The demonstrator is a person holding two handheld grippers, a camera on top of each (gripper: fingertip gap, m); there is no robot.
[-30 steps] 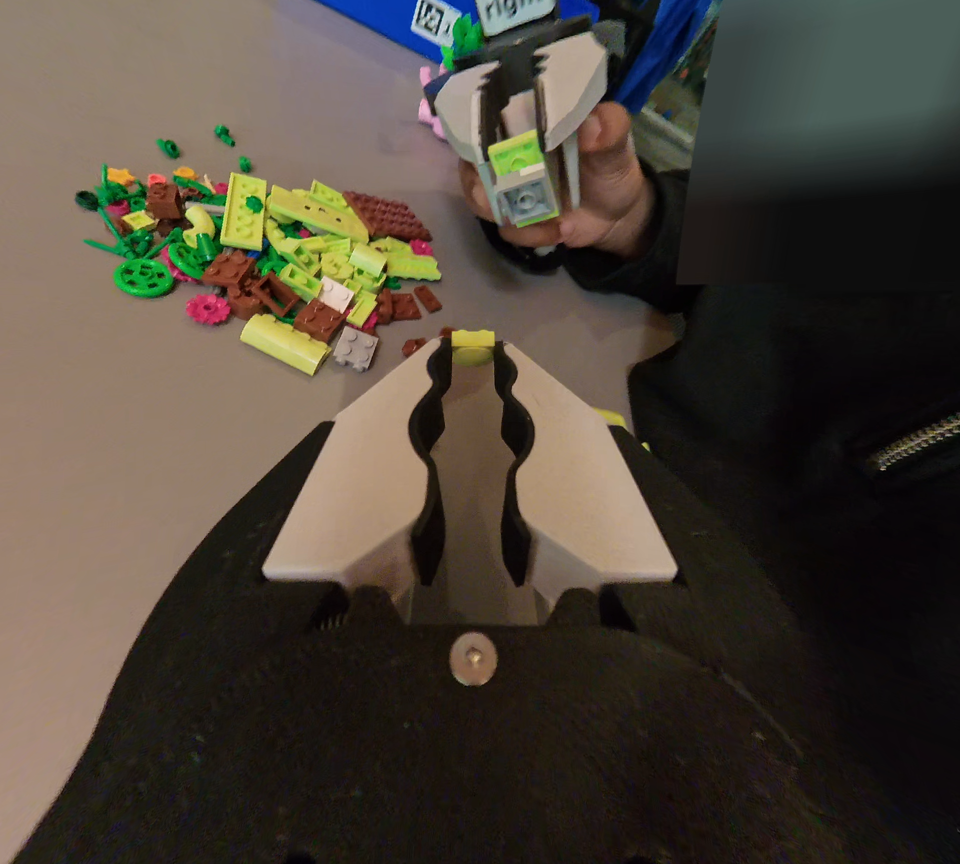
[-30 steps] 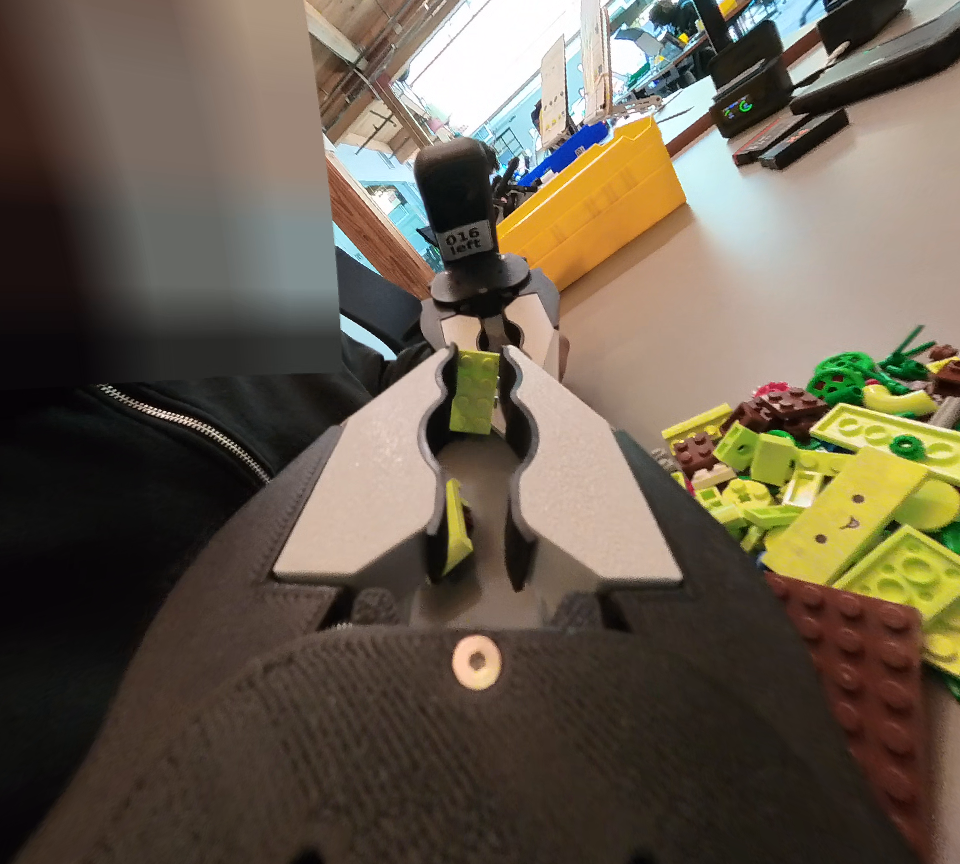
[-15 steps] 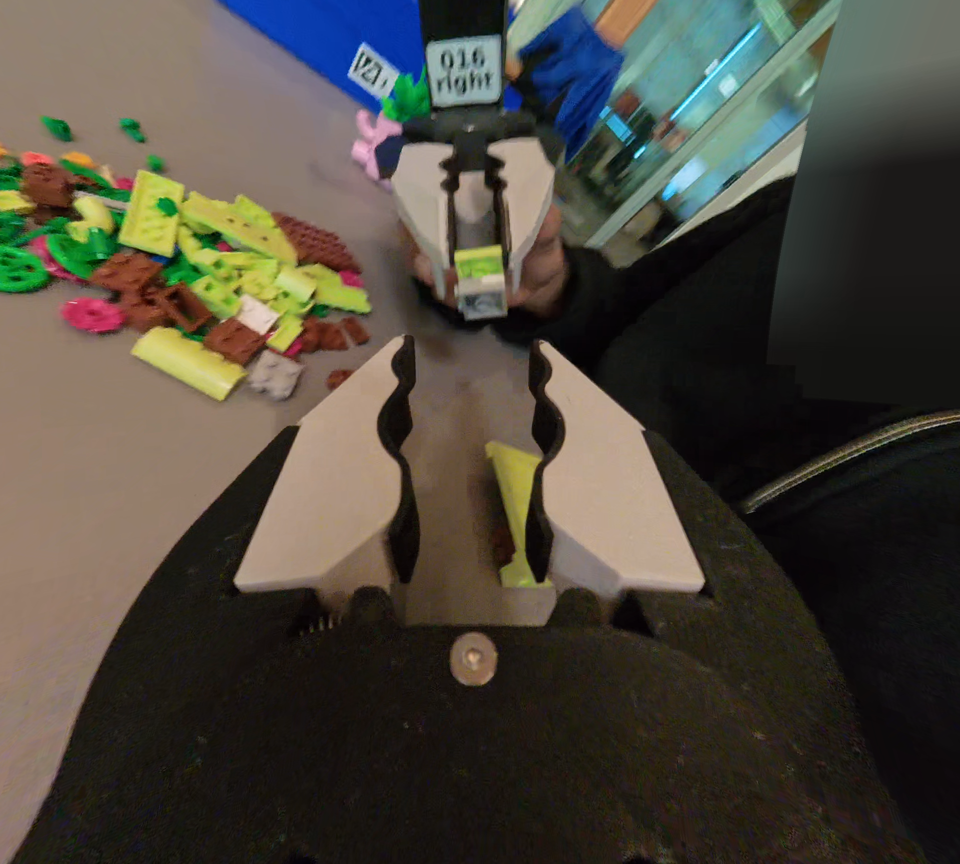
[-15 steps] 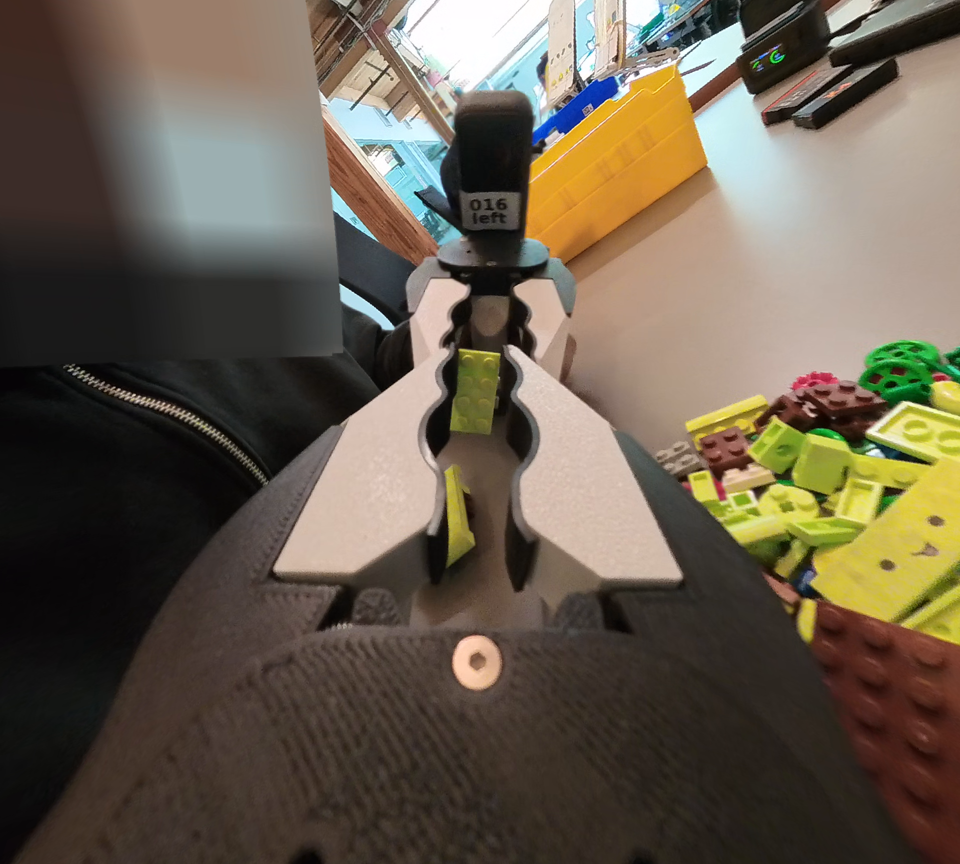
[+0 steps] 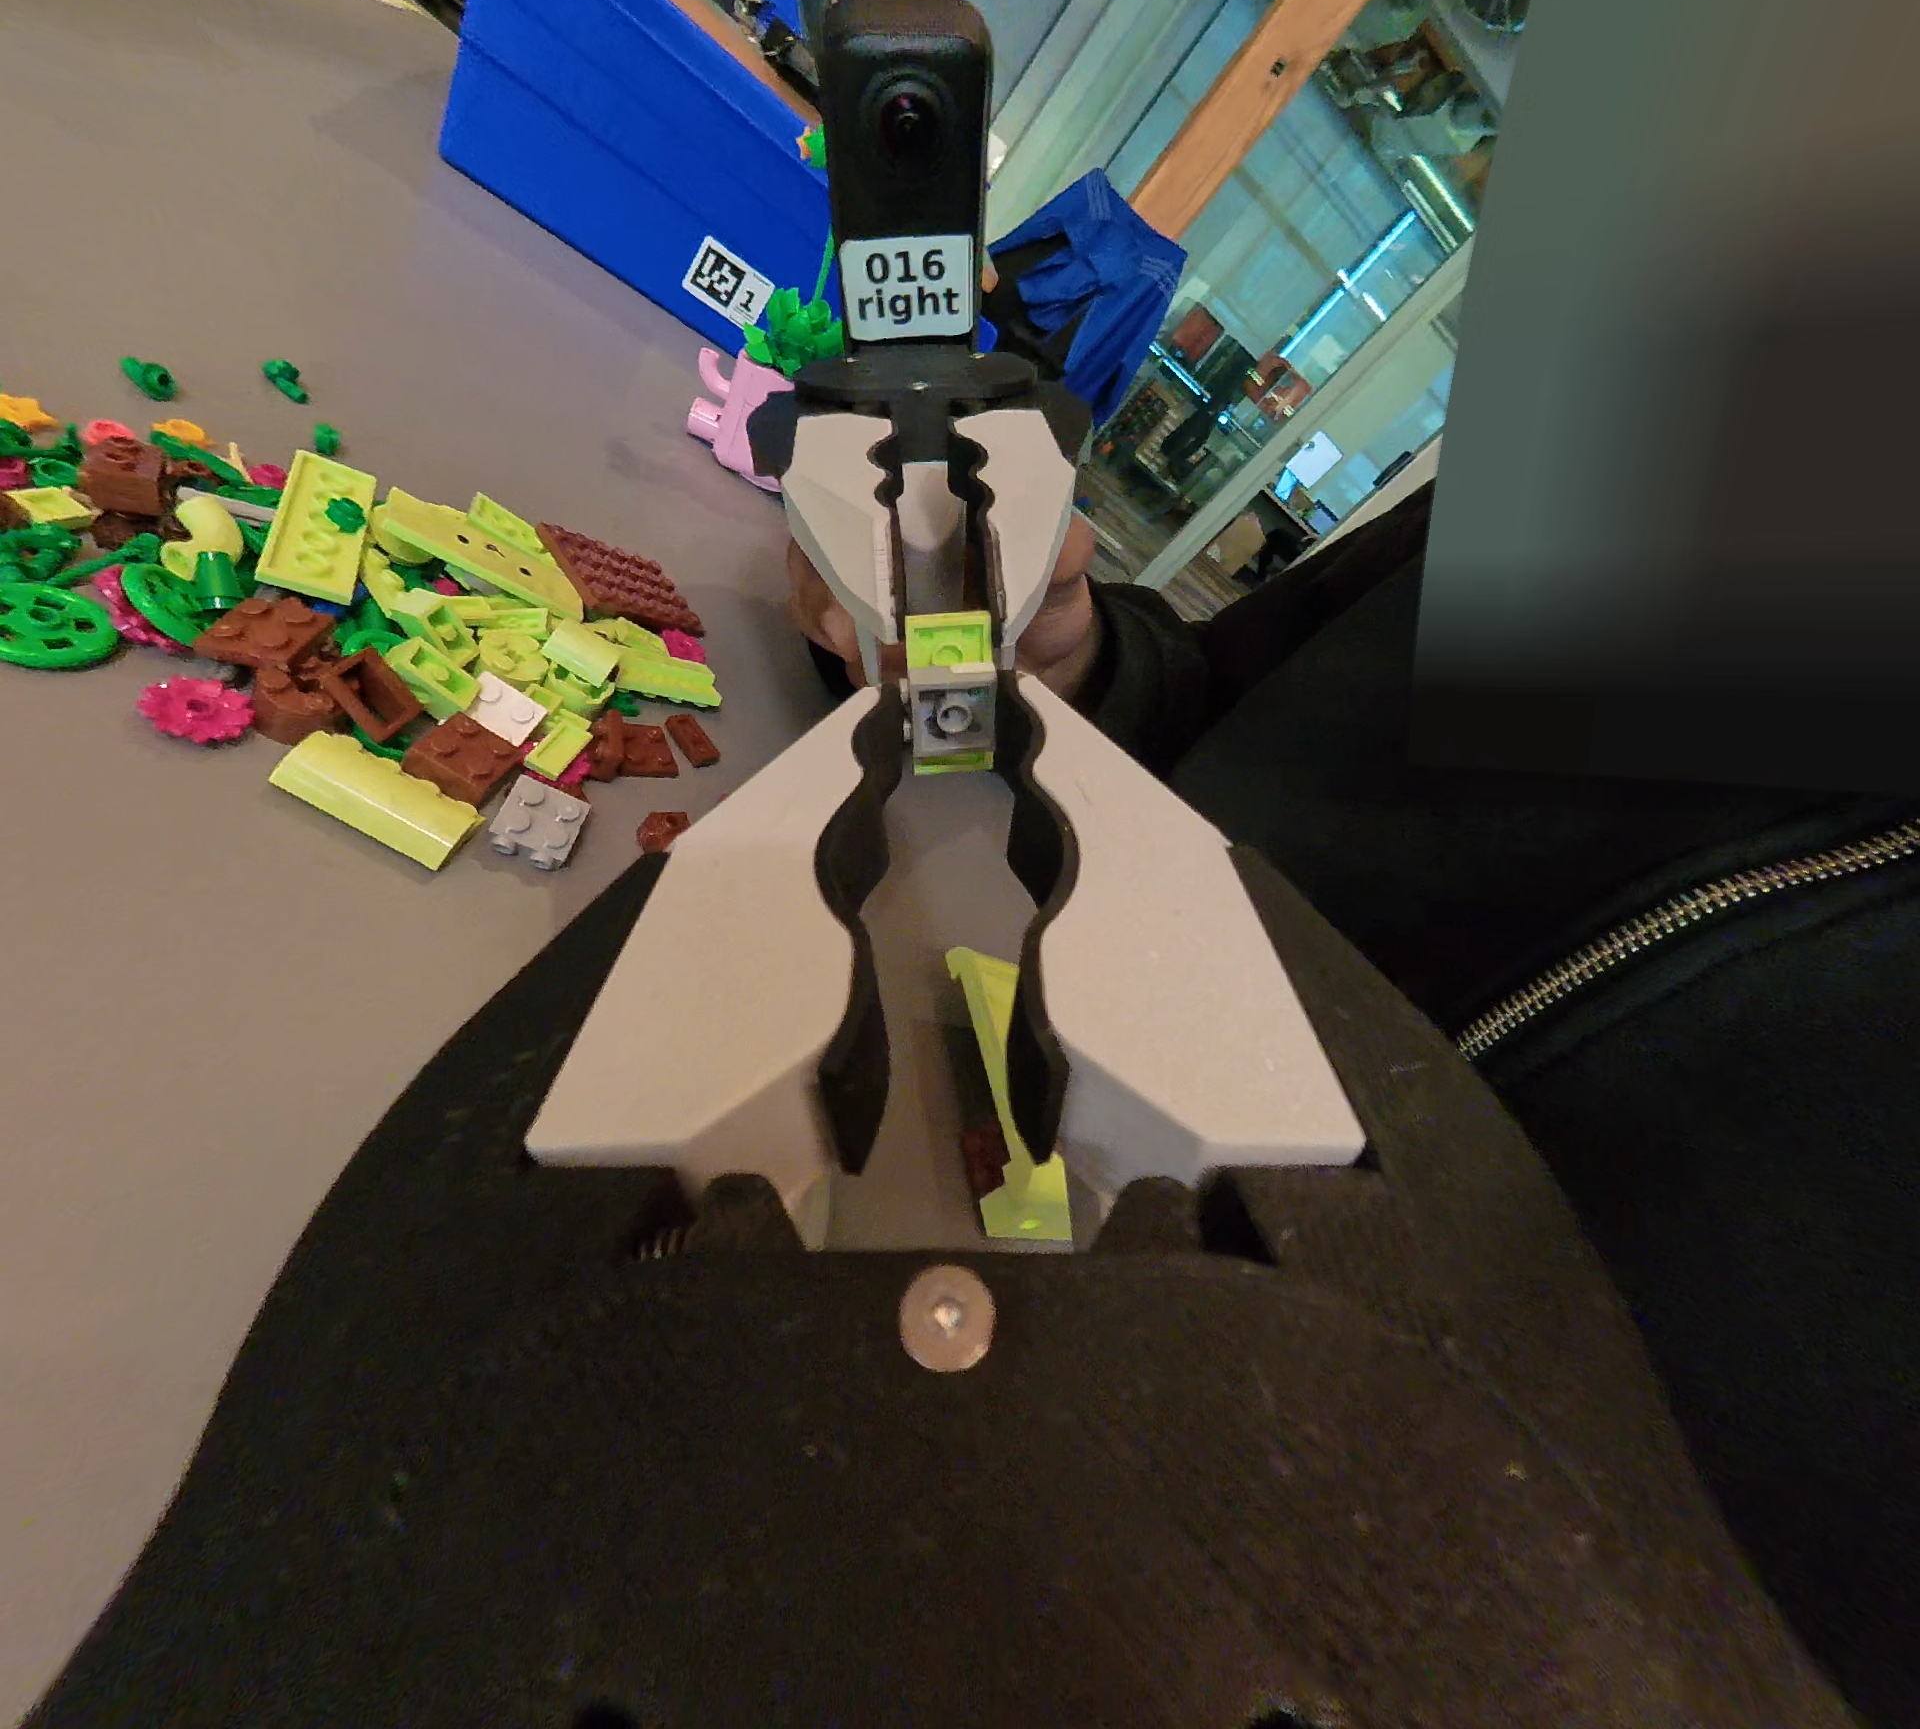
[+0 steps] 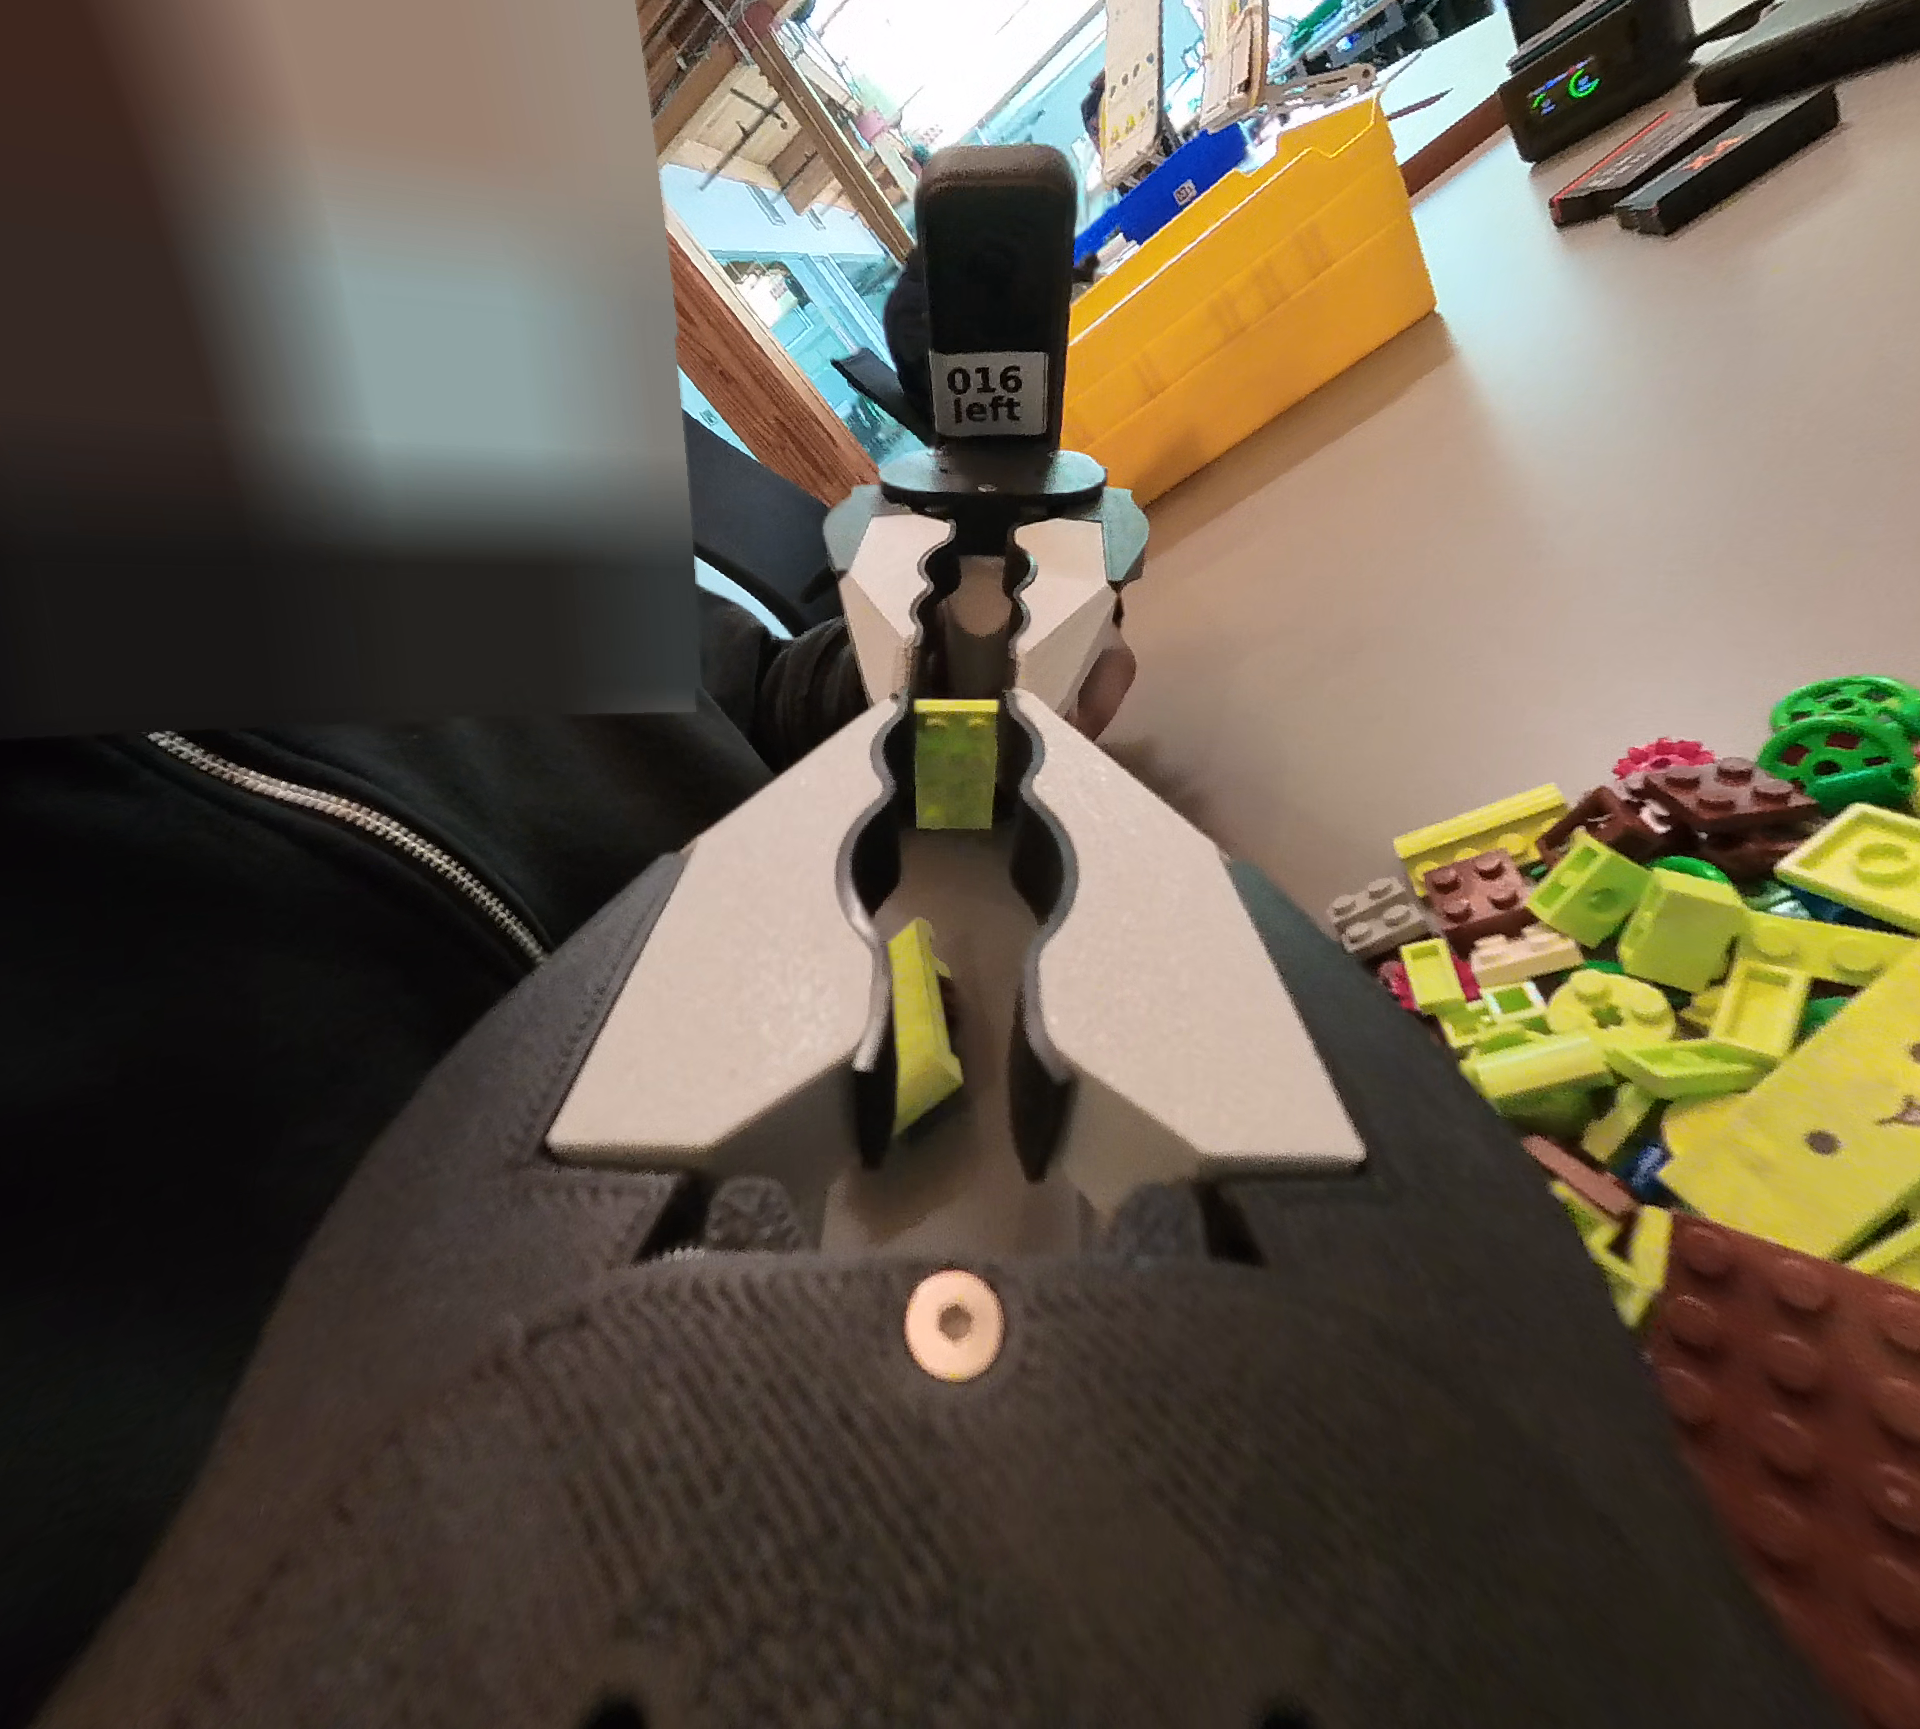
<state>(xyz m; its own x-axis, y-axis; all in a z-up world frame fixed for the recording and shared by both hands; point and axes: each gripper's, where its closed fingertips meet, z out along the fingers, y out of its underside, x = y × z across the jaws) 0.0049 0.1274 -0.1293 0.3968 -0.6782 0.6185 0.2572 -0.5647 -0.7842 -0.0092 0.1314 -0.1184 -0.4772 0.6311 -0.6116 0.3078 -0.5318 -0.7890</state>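
A small stack, a lime plate on a grey brick (image 5: 948, 718), hangs between both grippers above the grey table (image 5: 260, 1004). My right gripper (image 5: 948, 640) is shut on it from the far side; the plate's studded top (image 6: 951, 770) sits between that gripper's (image 6: 954, 713) tips. My left gripper (image 5: 951, 697) has its tips closed against the grey brick's sides, facing the right one head-on (image 6: 966, 682). A loose lime piece (image 5: 997, 1087) lies deep between the left jaws. Another lime piece (image 6: 914, 1025) lies deep between the right jaws.
A pile of lime, brown and green bricks (image 5: 416, 640) lies on the table, also in the right wrist view (image 6: 1662, 1004). A blue bin (image 5: 623, 152) and a pink piece with green leaves (image 5: 743, 422) stand behind. A yellow bin (image 6: 1247, 297) stands farther off. A person's black zipped jacket (image 5: 1558, 1108) is close. Left and right tips are no more than a few centimetres apart. Between my left fingertips and the lime piece (image 6: 914, 1025) there is roughly 8 cm. The left camera catches it too, in the left wrist view (image 5: 1004, 986).
My left gripper opened, its lime piece slid back into the jaws, then it rose to the right gripper and narrowed around the grey brick. The right gripper kept its hold.
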